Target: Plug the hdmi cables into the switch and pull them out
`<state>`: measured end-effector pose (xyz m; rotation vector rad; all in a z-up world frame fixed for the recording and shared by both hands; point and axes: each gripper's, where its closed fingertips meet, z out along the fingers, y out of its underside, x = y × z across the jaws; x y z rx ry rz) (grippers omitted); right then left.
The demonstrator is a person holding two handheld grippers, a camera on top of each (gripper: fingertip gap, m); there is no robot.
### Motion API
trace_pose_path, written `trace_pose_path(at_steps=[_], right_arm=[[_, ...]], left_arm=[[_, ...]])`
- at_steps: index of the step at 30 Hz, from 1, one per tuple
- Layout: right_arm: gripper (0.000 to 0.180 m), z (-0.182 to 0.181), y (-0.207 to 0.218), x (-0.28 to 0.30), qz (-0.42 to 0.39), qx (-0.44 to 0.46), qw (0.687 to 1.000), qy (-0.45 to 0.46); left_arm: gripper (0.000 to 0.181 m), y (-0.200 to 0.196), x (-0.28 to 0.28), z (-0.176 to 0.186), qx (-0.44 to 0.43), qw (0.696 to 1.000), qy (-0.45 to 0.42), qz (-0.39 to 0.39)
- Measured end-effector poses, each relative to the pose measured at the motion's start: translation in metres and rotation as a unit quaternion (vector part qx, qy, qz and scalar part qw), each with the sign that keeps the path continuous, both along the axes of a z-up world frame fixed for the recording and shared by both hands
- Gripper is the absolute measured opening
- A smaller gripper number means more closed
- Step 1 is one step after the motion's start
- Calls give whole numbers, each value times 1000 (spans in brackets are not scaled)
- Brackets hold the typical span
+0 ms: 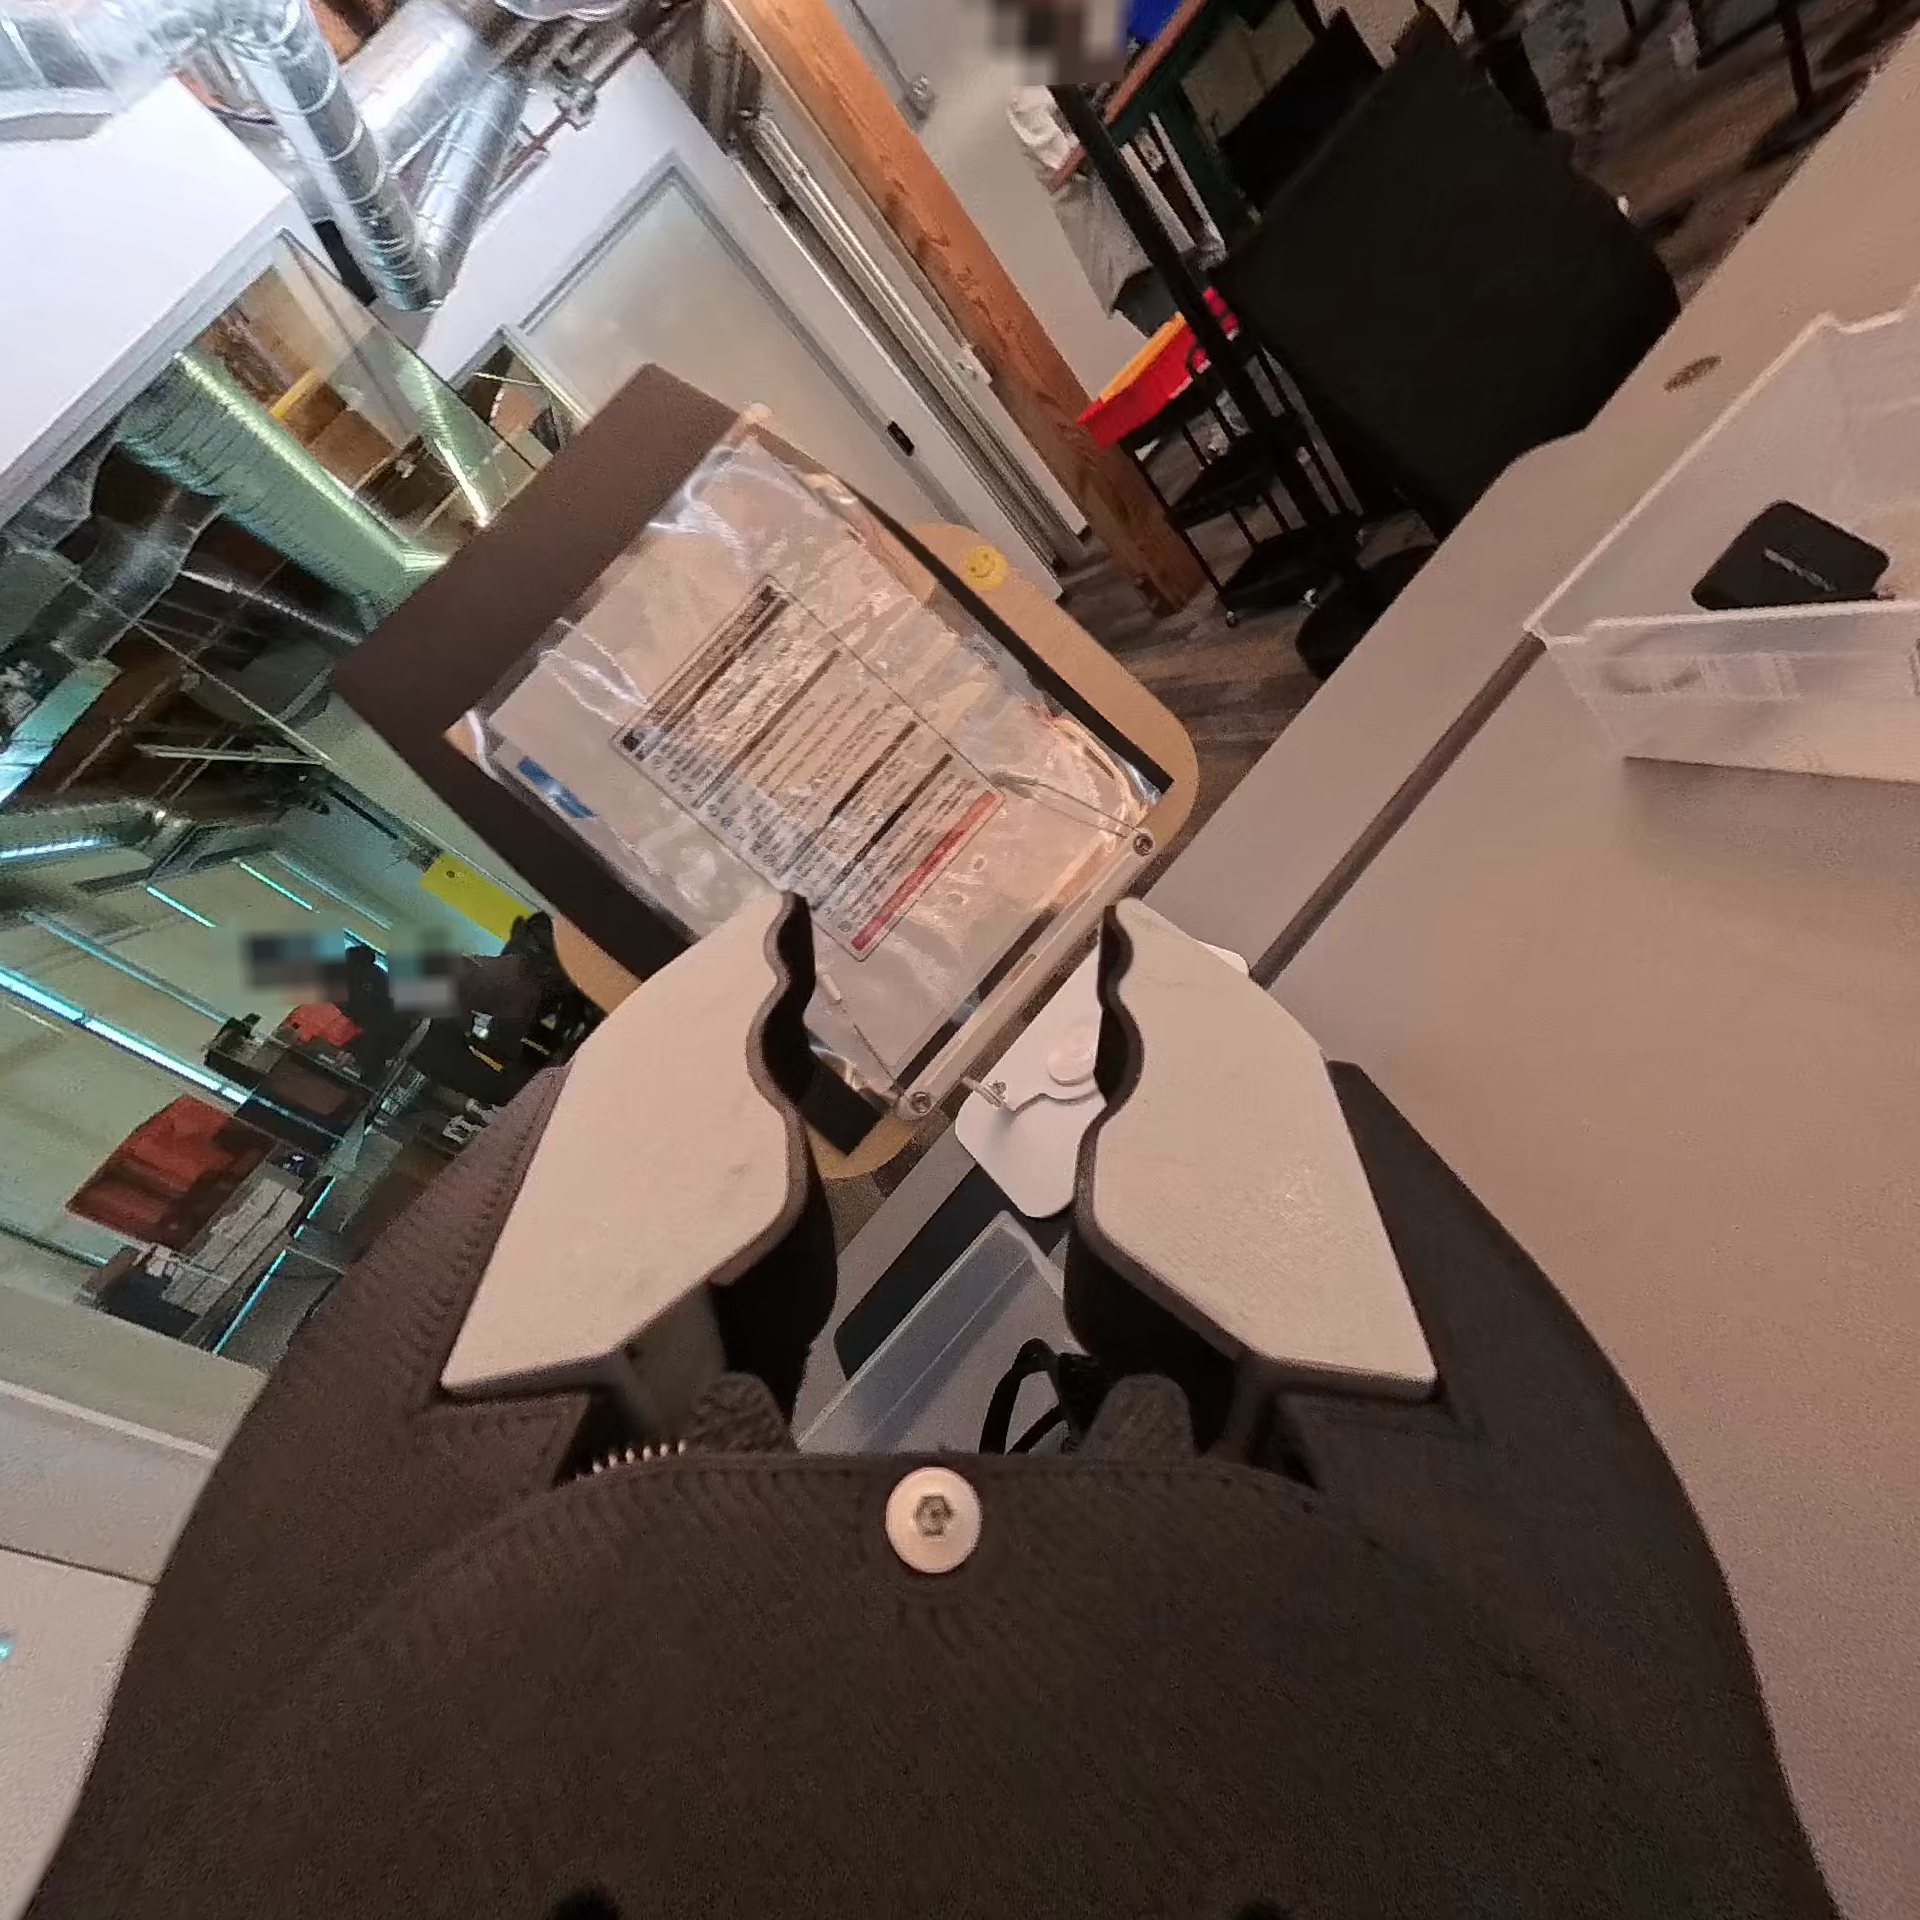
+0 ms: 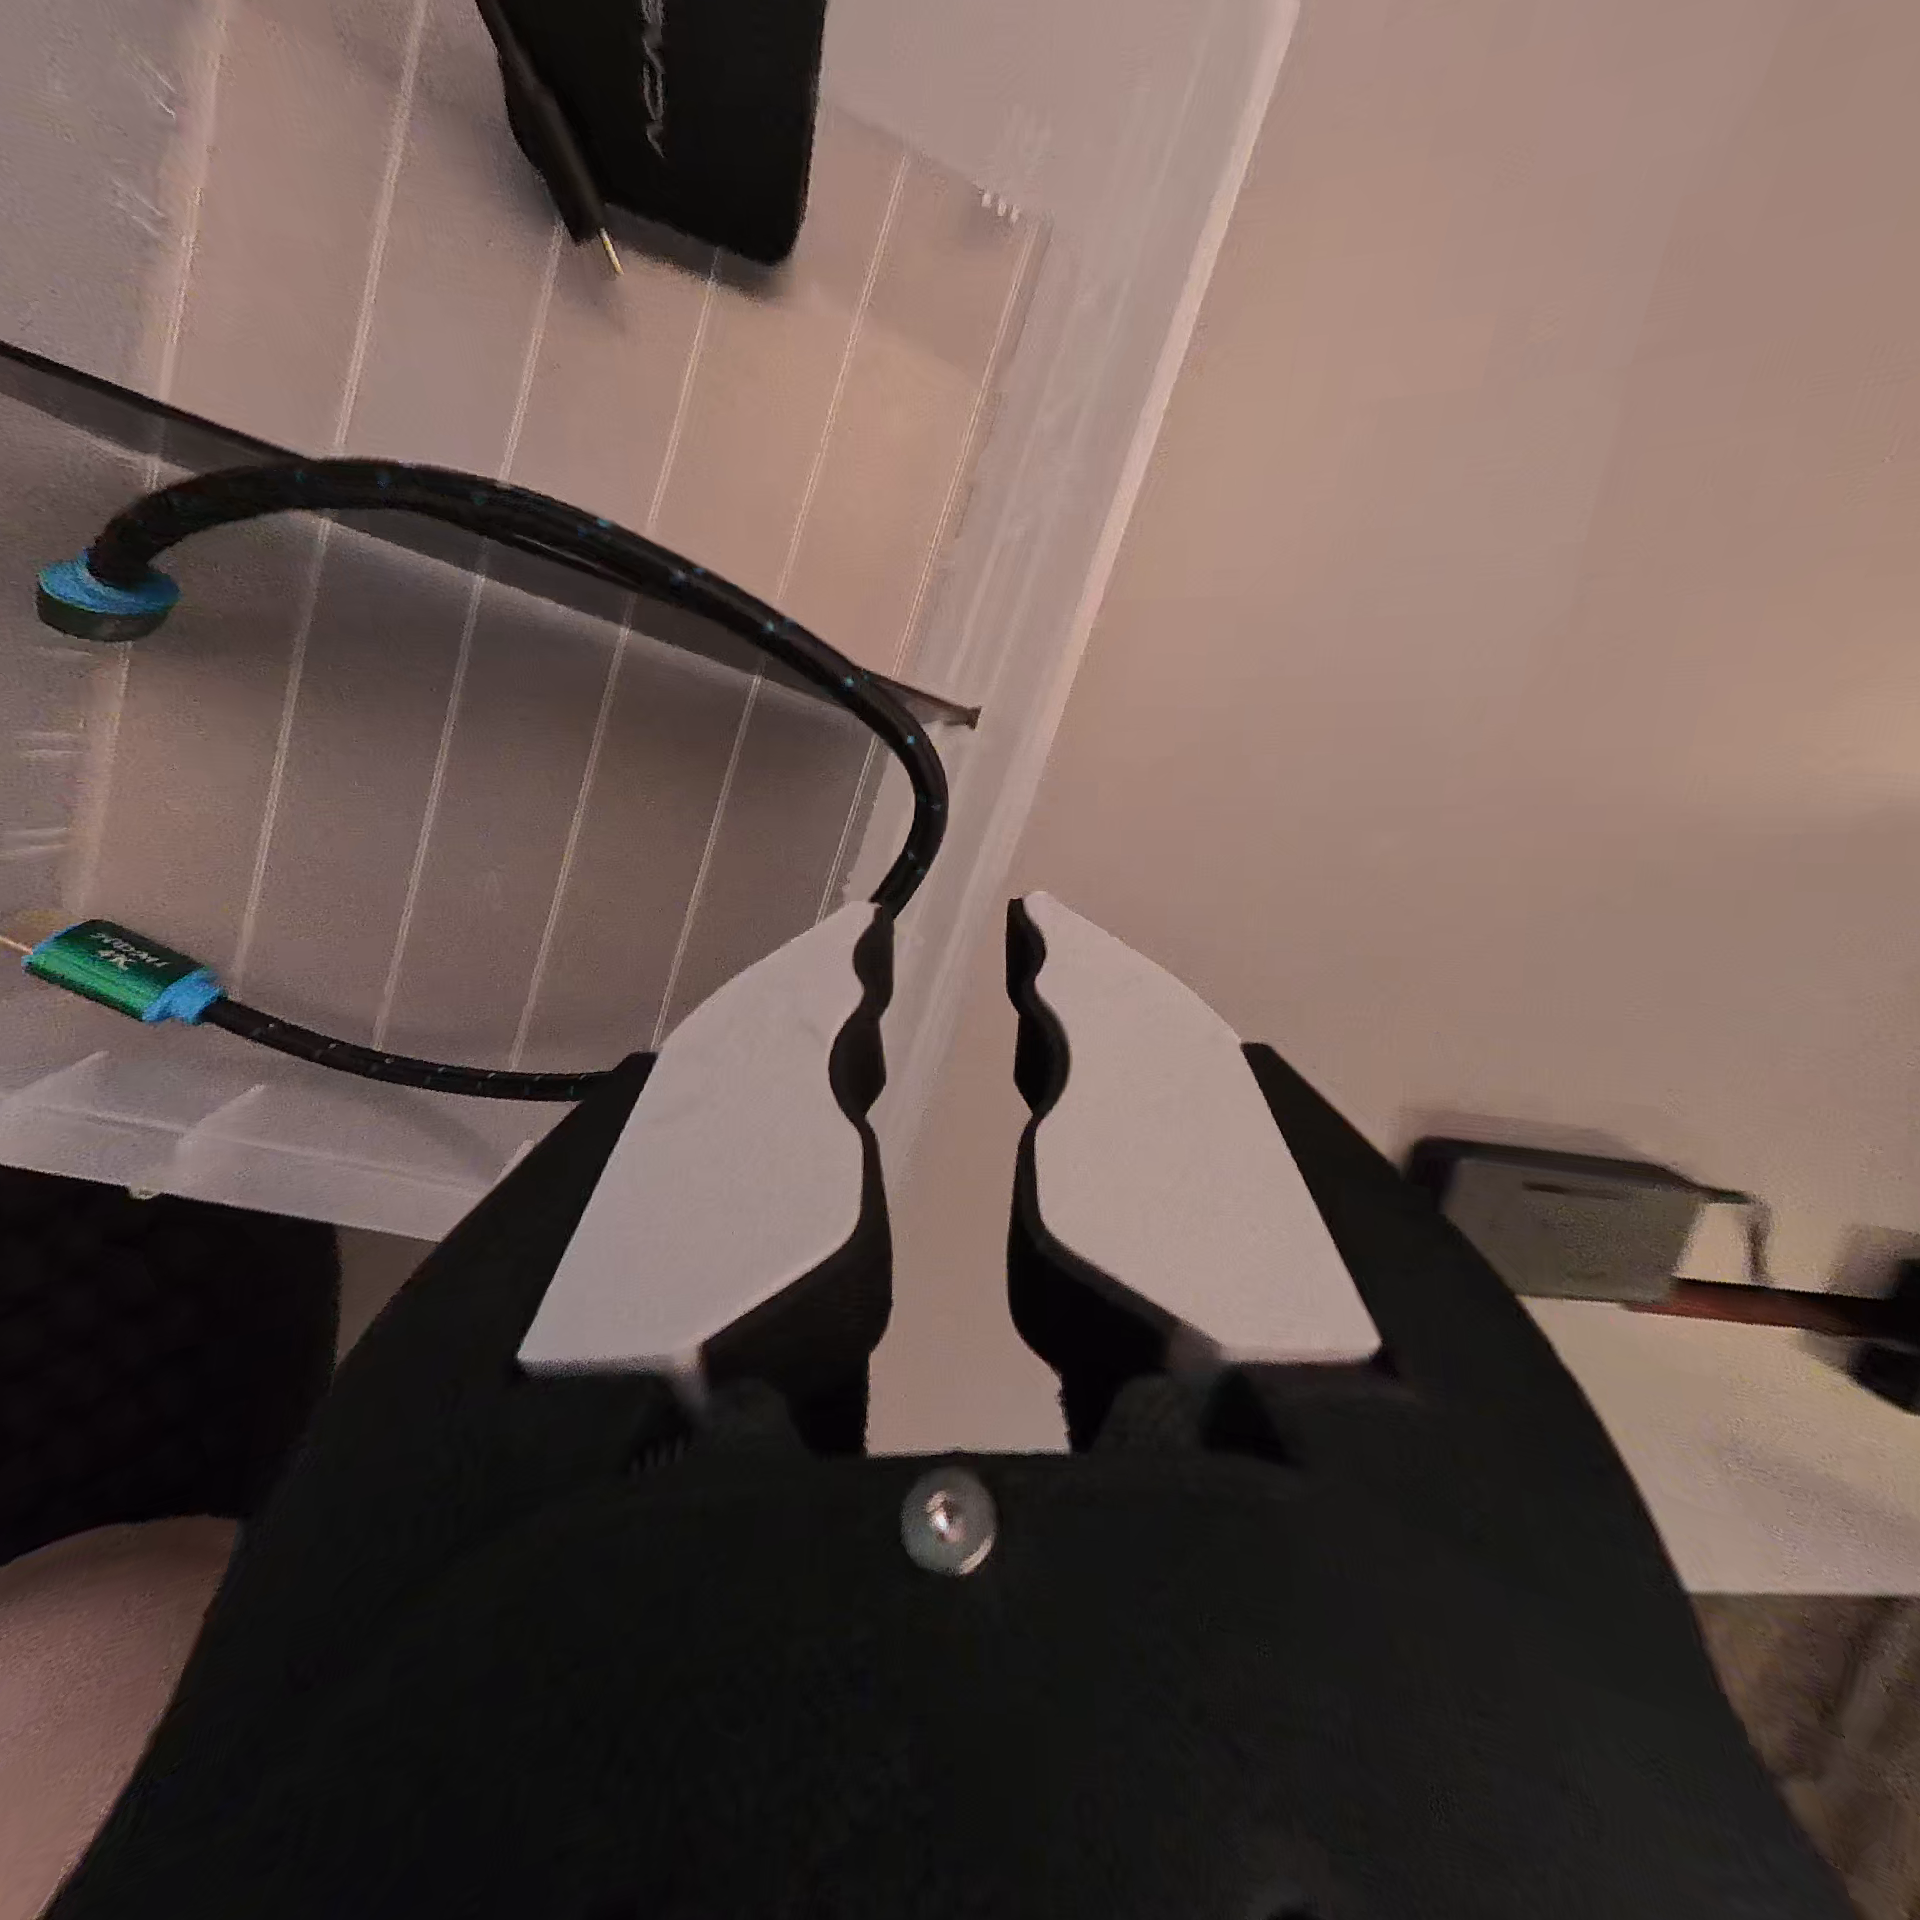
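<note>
In the right wrist view a black braided HDMI cable lies looped in a clear plastic tray. It has one green and blue plug at the left and a second plug seen end-on above it. The black switch lies at the tray's far end, with a thin black lead and its gold pin beside it. My right gripper is open and empty above the tray's right rim, its left fingertip just over the cable. My left gripper is open and empty, tilted up towards the room. The switch also shows in the left wrist view, far right.
The tray stands on a white table. A framed clear sheet on a stand is ahead of the left gripper. A blurred grey box lies on the table right of the right gripper. Shelving and a black chair stand beyond.
</note>
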<state>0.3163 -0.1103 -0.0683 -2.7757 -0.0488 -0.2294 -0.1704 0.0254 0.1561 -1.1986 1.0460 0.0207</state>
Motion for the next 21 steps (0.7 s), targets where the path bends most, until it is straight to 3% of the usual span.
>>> trace_pose_path(at_steps=[6, 12, 18, 21], right_arm=[[8, -15, 14, 9, -72, 22, 992, 100], [5, -15, 23, 26, -134, 75, 978, 139], [5, -15, 15, 33, -170, 84, 969, 159], [6, -15, 14, 34, -166, 75, 973, 139]], left_arm=[[48, -3, -30, 12, 17, 999, -15, 39], [45, 18, -92, 9, -12, 988, -40, 148], [47, 38, -163, -30, -115, 961, -37, 250], [47, 37, -167, -73, -225, 946, -6, 235]])
